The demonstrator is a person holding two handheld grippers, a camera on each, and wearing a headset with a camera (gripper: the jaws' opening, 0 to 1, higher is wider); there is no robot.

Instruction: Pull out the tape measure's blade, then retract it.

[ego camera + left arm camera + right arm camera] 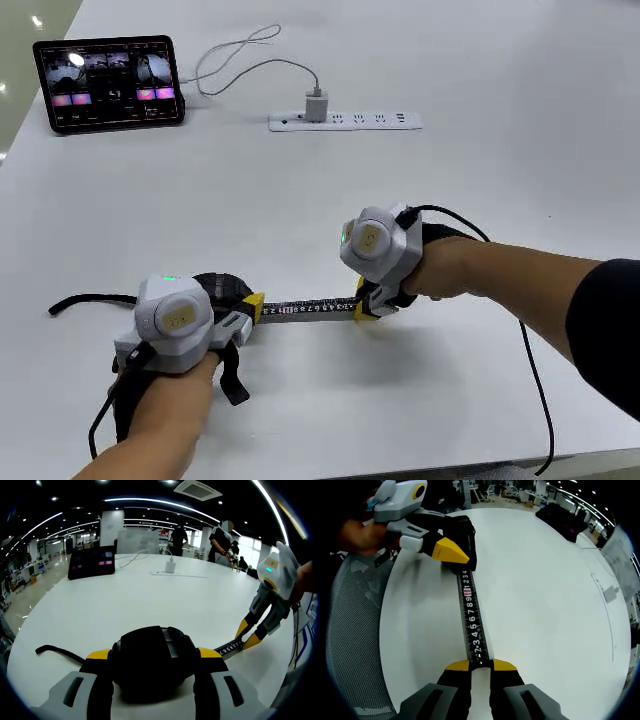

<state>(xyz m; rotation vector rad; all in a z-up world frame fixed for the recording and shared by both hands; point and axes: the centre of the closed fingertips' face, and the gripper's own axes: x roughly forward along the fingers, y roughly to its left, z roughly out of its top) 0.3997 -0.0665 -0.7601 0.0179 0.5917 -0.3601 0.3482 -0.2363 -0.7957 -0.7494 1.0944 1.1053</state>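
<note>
Head view: tape measure case lay on the white desk, with the left gripper fingers clenched on it. The blade ran flat along the desk, its tip pinched in the right gripper fingers.

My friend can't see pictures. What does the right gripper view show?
The right gripper, jaws shut, pinches the end of a dark, numbered tape measure blade. It stretches across the white table to the black tape measure case held by the left gripper.
</note>
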